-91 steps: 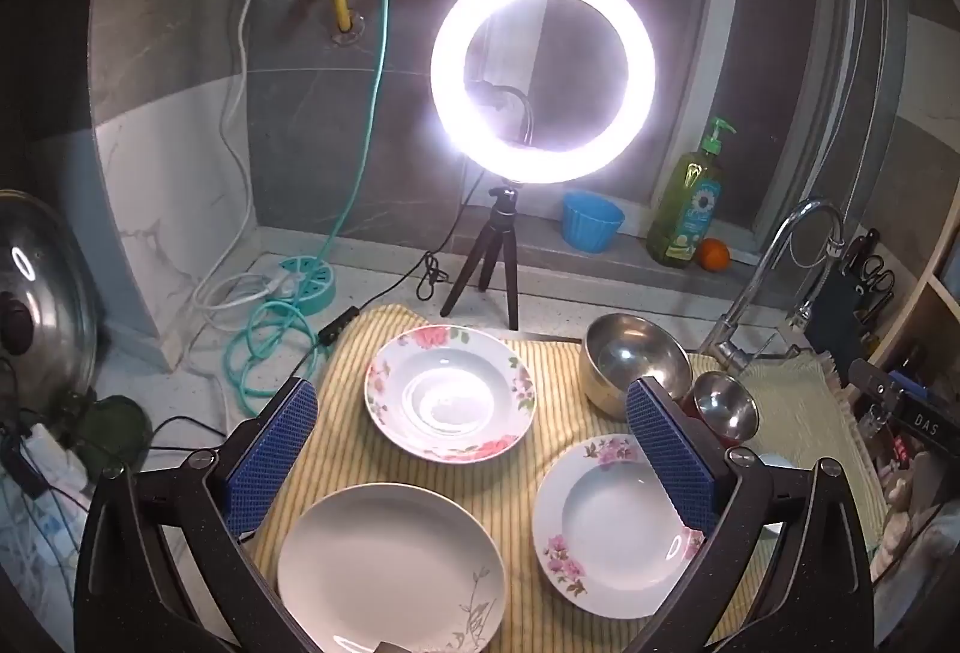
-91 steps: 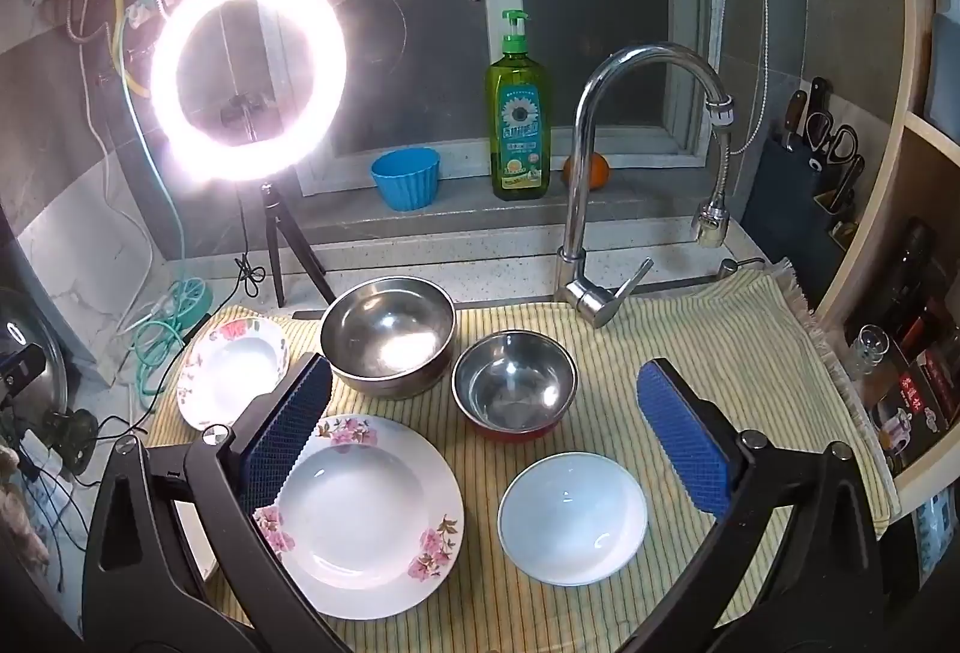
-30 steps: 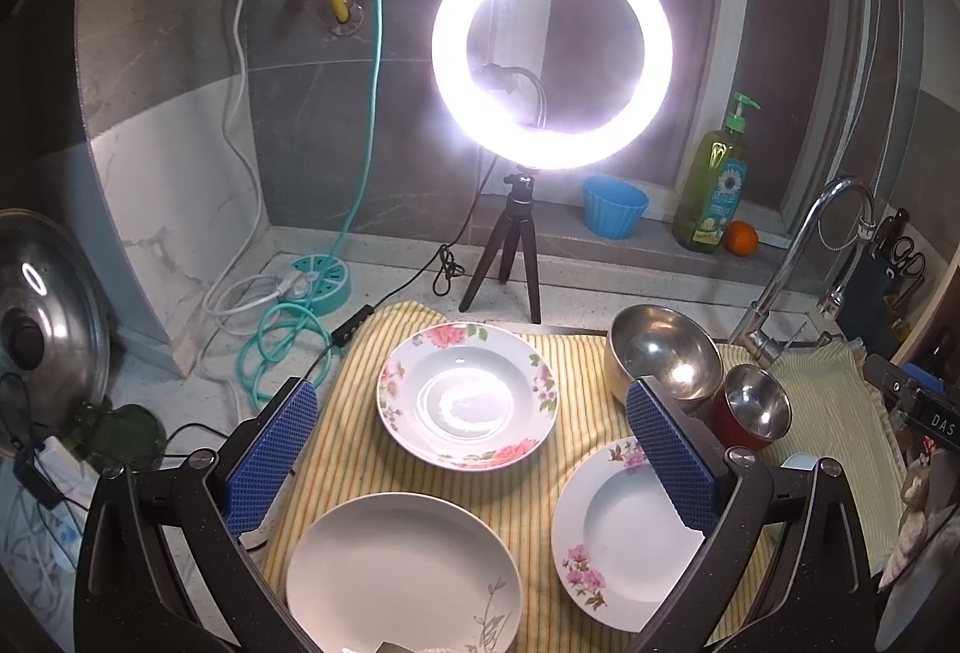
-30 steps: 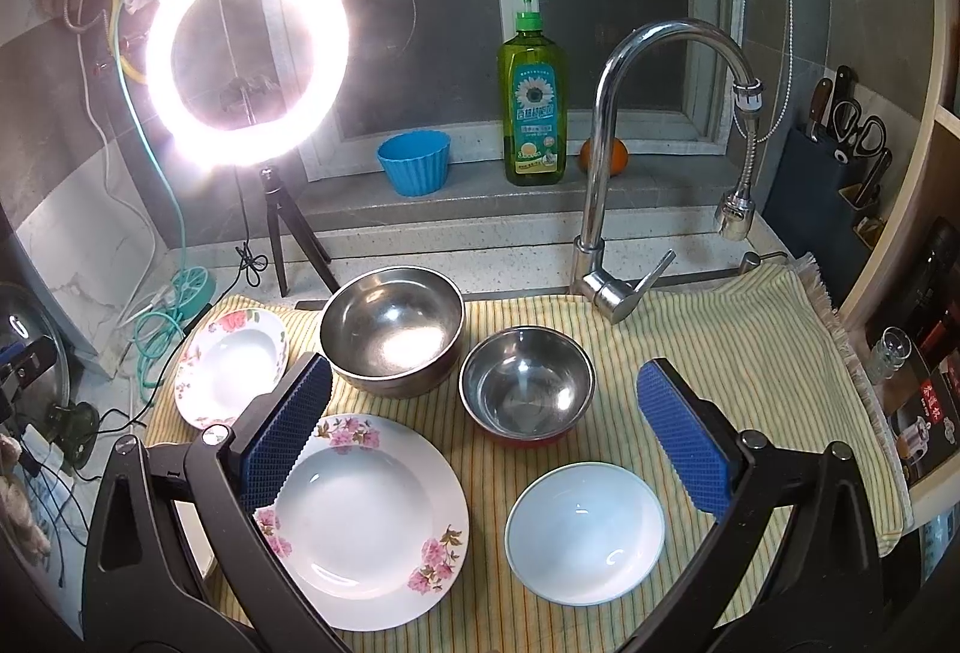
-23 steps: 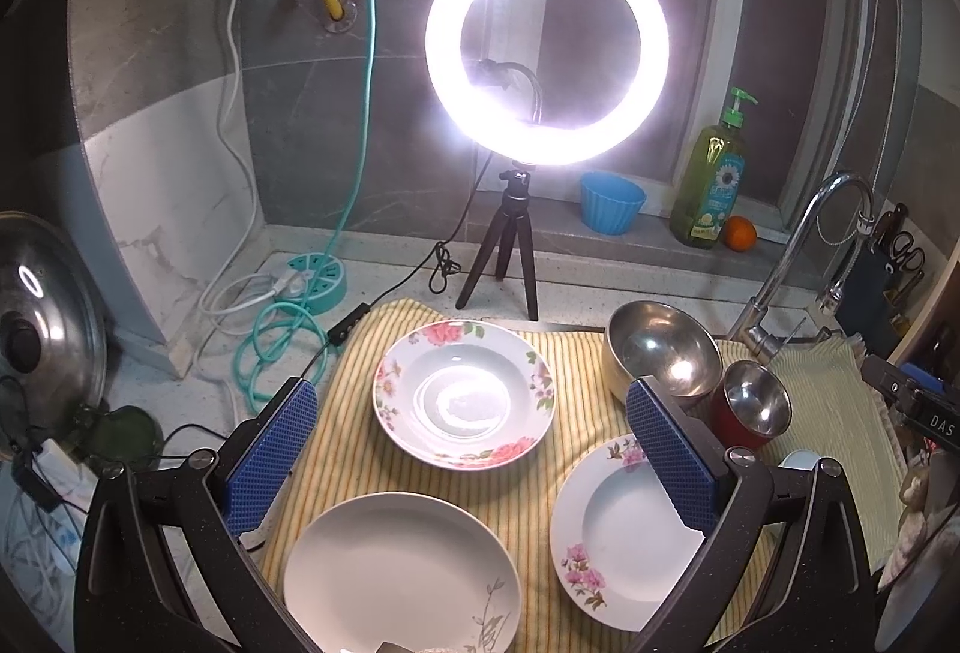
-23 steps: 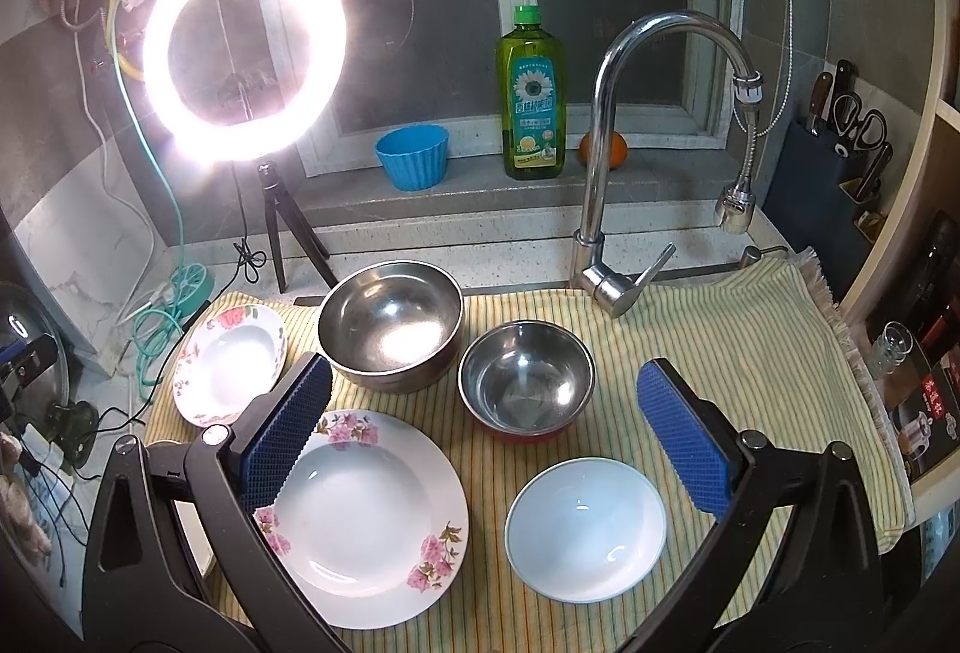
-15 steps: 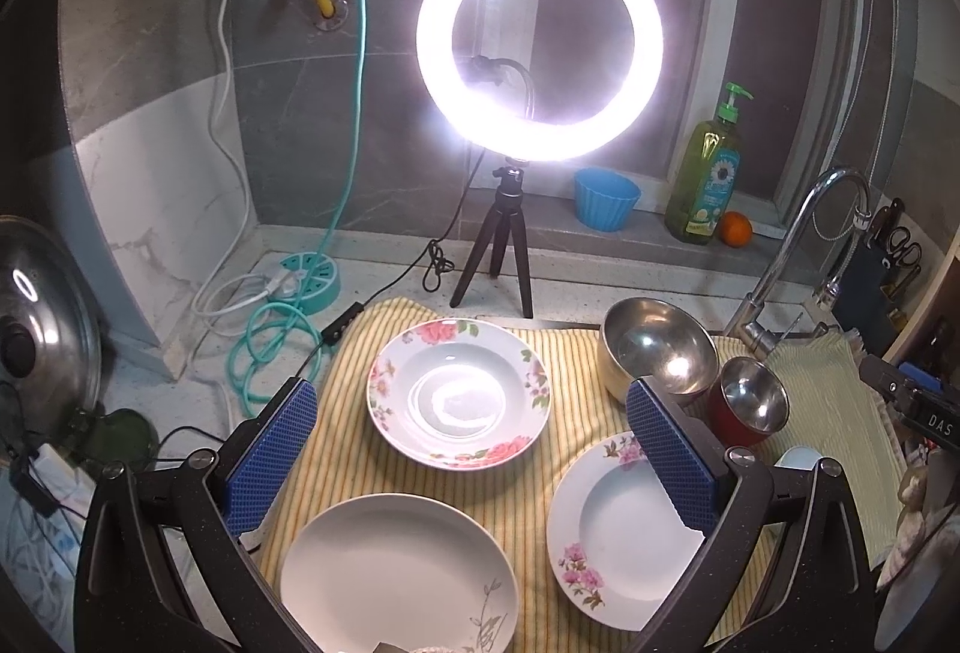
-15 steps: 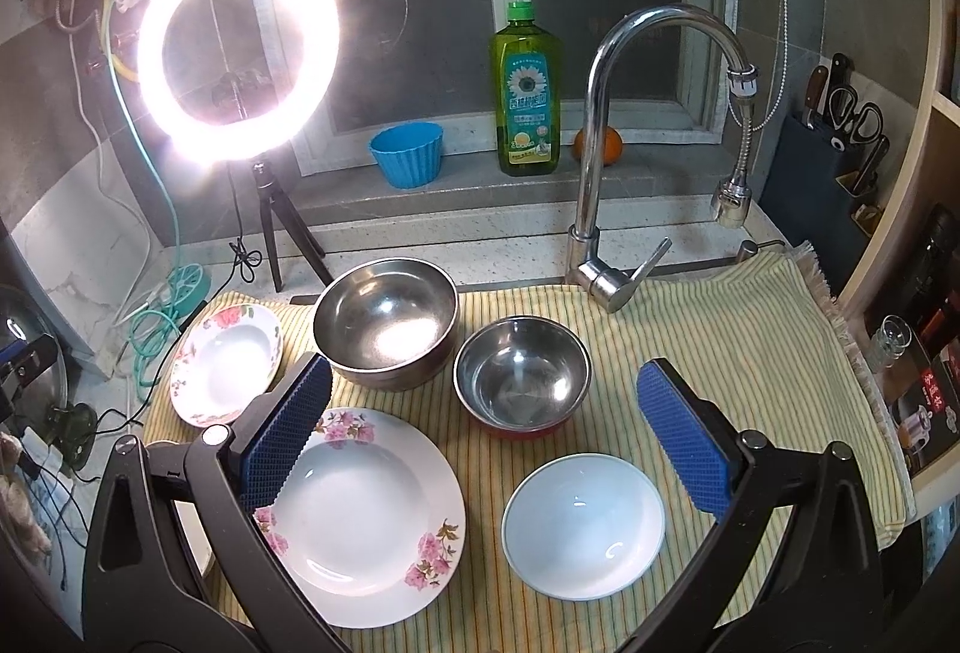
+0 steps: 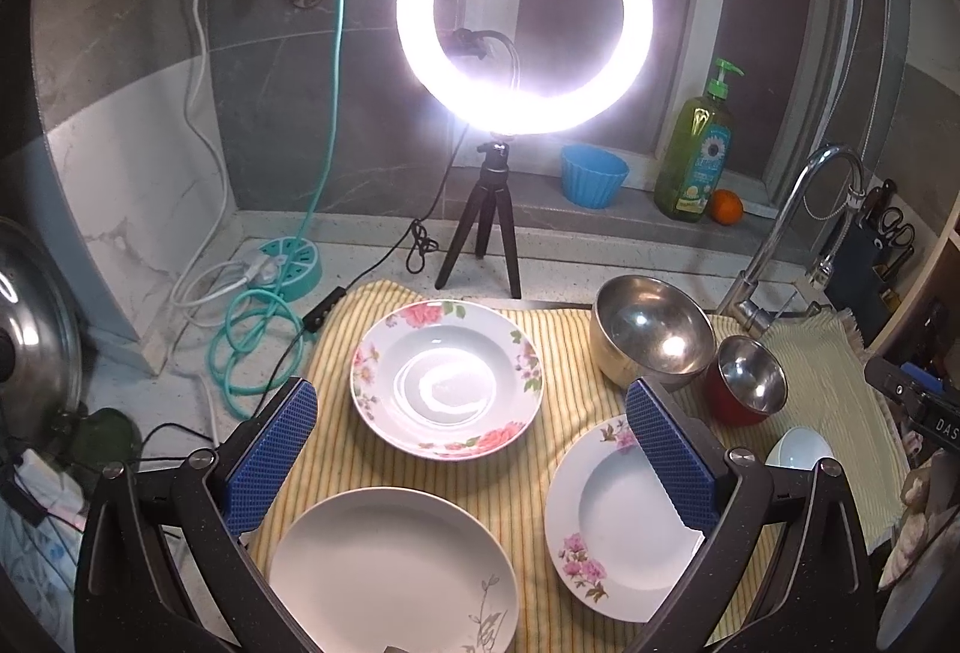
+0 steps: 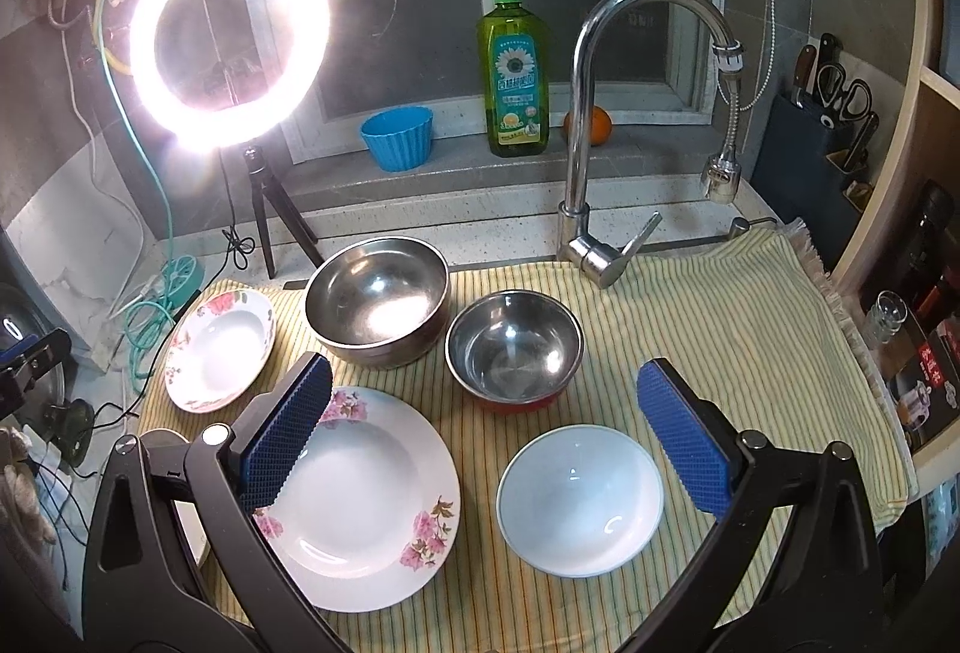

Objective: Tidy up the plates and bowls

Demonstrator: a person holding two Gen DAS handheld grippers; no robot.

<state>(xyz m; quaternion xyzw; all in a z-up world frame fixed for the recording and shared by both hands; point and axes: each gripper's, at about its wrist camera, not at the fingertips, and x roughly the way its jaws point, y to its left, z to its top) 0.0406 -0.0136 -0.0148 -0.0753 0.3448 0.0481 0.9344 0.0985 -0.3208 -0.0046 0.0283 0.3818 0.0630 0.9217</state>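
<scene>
On my desk's striped cloth [image 10: 708, 329], both grippers [image 9: 471, 449] [image 10: 483, 434] hang spread, empty; only my left view shows the plain plate [image 9: 390, 569].

Three plates are lying on the striped cloth [image 10: 720, 305] — two floral soup plates [image 9: 447, 377] [image 9: 624, 521] and one plain white plate [image 9: 390, 569] with a twig motif. Three bowls are sitting there too — a large steel bowl [image 10: 378, 299], a smaller red-sided steel bowl [image 10: 513, 347], and one white bowl [image 10: 579, 497].
</scene>
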